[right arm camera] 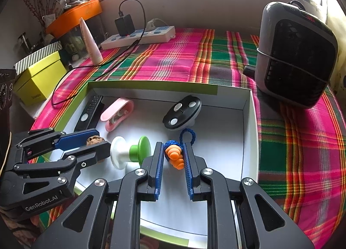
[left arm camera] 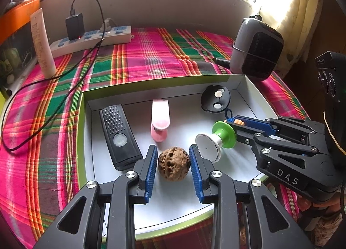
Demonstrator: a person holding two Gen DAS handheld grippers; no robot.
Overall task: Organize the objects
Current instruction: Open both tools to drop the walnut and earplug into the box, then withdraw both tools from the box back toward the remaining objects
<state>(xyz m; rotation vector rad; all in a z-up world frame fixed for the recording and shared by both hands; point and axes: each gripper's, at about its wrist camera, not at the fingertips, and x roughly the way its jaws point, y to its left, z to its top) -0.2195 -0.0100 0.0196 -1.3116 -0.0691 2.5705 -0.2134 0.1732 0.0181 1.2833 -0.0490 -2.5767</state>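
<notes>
Box (left arm camera: 85,106), white inside with a green rim, sits on my plaid cloth (left arm camera: 151,58) and already carries the black remote (left arm camera: 120,137), pink clip (left arm camera: 160,122), round black puck (left arm camera: 215,99) and green-and-white spool (left arm camera: 216,138). My left gripper (left arm camera: 173,158) brackets the walnut (left arm camera: 174,163) on the box floor, pads at both its flanks; I cannot tell if they press. My right gripper (right arm camera: 174,156) clasps the orange-and-blue knitted charm (right arm camera: 175,156), long axis running along the fingers, loop pointing away, right of the spool. I judge both pieces are already where they belong.
</notes>
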